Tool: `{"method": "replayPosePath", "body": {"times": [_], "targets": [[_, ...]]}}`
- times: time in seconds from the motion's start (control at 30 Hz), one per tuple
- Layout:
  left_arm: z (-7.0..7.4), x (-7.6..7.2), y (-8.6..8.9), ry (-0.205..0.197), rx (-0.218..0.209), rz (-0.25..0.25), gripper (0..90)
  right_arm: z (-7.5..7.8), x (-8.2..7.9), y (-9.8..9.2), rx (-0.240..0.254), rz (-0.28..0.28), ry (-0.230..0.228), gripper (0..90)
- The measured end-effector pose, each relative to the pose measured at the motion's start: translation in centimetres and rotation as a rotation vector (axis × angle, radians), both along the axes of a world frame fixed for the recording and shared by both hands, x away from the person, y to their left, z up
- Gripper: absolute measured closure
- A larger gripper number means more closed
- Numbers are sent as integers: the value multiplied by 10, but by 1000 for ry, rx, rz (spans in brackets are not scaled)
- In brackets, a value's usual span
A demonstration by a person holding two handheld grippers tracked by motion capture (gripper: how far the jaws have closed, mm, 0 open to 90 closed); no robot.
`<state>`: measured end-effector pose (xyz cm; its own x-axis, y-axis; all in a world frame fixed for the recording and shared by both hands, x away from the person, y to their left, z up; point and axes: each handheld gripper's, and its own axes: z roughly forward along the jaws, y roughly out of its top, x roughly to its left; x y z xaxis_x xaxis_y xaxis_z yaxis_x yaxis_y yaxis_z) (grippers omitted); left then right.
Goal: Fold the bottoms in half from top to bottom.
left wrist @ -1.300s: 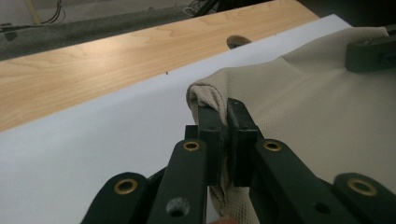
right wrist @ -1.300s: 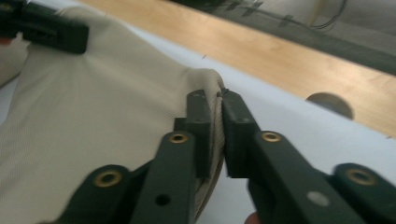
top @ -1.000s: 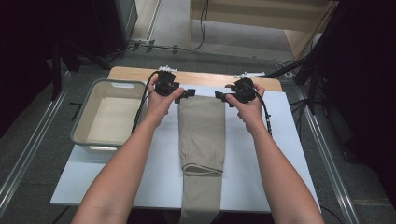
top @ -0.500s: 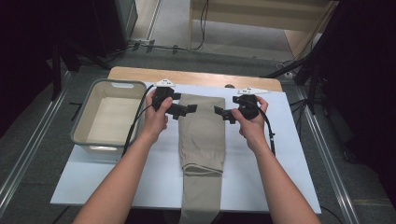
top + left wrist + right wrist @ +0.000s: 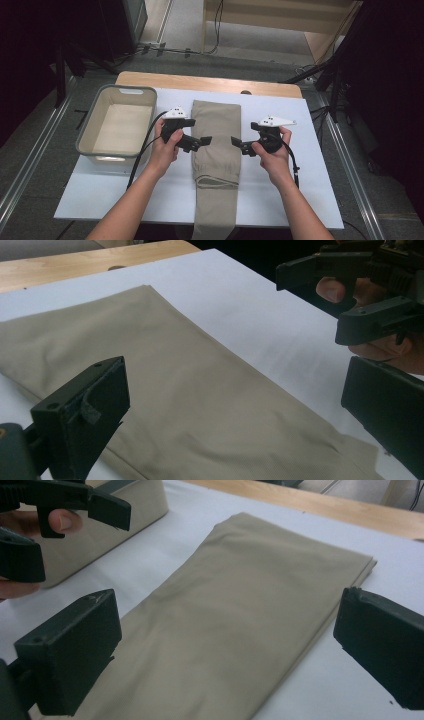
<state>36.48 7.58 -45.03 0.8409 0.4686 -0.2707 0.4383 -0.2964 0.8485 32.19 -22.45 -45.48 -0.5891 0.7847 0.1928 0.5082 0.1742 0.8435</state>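
Note:
Khaki trousers (image 5: 217, 125) lie folded lengthwise down the middle of a white board (image 5: 310, 170), their near end hanging over the front edge. My left gripper (image 5: 200, 141) hovers at the cloth's left edge and my right gripper (image 5: 239, 145) at its right edge, jaws pointing at each other. Both stand open; their jaws have just been opening, and no pad presses on anything. In the left gripper view the cloth (image 5: 175, 375) lies under the left gripper (image 5: 240, 410), with the right gripper (image 5: 350, 295) beyond. In the right gripper view the trousers (image 5: 240, 595) lie under the right gripper (image 5: 227, 650), the left gripper (image 5: 65, 515) at top left.
A grey tub (image 5: 129, 90) stands on the board's left side, close to my left hand; its wall (image 5: 100, 535) shows in the right gripper view. A wooden table edge (image 5: 200, 82) runs along the far side. Bare white board lies right of the trousers.
Both hands have drawn back from the trousers' far end to about the middle of the cloth. The trousers lie where they were.

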Motion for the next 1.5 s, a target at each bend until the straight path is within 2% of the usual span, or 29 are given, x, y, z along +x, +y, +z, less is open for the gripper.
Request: {"method": "replayPosePath", "body": {"times": [0.2,0.43,0.57,0.73,0.83,0.87,0.97,1.03,1.1,1.13,1.2,1.33,1.4,1.47,1.5], "targets": [[-8,-25,3,-4,19,-30,0,-10,-25,3,-26,18,2,0],[-23,-55,4,5,36,-79,0,-16,-56,8,-14,55,-3,0],[-29,-70,6,12,30,-91,0,-18,-72,13,-36,74,-13,0],[-34,-84,9,26,43,-95,5,-26,-88,15,-26,86,2,0],[-36,-91,12,24,43,-82,70,-35,-96,14,-28,84,21,0],[-38,-94,13,23,49,-69,109,-38,-99,14,-25,84,26,43],[-45,-100,14,17,96,-44,178,-47,-106,12,-41,81,41,66],[-50,-104,14,12,128,-16,230,-51,-111,13,-66,71,44,136],[-53,-105,13,4,164,11,306,-53,-114,16,-95,54,48,149],[-53,-105,13,-2,178,21,337,-54,-115,18,-112,53,45,183],[-55,-104,12,0,182,26,402,-57,-115,24,-137,45,47,229],[-54,-104,12,2,181,31,505,-62,-116,33,-248,-4,32,305],[-54,-103,13,7,171,36,548,-61,-116,31,-259,-9,22,342],[-54,-102,14,9,163,38,594,-61,-116,29,-251,-21,19,436],[-54,-101,14,14,155,39,623,-62,-116,28,-256,-4,14,467]]}}
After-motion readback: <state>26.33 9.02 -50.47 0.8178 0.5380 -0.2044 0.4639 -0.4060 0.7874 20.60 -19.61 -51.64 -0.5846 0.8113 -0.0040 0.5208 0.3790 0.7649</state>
